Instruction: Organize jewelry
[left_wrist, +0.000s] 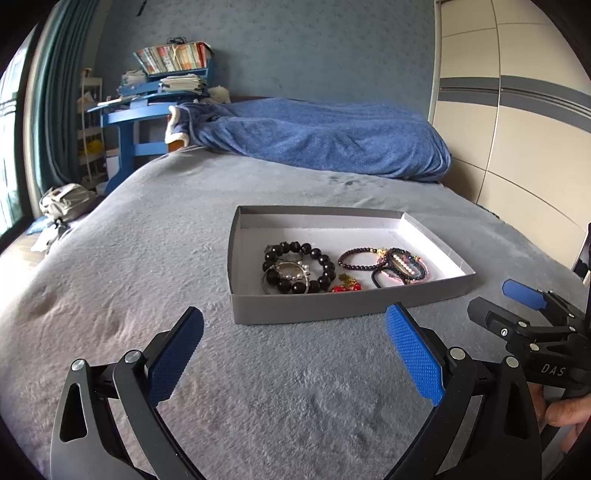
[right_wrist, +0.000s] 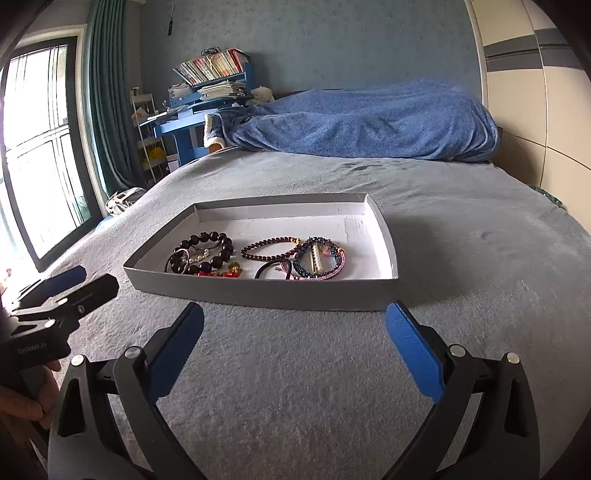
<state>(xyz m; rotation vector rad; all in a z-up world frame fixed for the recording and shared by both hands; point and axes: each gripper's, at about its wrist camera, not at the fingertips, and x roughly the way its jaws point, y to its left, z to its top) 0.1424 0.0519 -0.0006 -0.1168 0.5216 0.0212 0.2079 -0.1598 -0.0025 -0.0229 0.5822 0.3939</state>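
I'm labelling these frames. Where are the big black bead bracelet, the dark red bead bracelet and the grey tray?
big black bead bracelet (left_wrist: 327, 264): left wrist view, bead on its right side.
dark red bead bracelet (right_wrist: 258, 255): right wrist view, near strand.
grey tray (right_wrist: 258, 291): right wrist view, near outer wall.

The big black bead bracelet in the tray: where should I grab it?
Pinch the far arc of the black bead bracelet, coming from above. It lies flat, a silver bangle overlaps its near side, and the tray wall blocks a low approach.

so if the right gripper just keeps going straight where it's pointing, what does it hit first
Probably the near wall of the grey tray, just ahead of the open right gripper; only bare blanket lies between, though depth is unclear.
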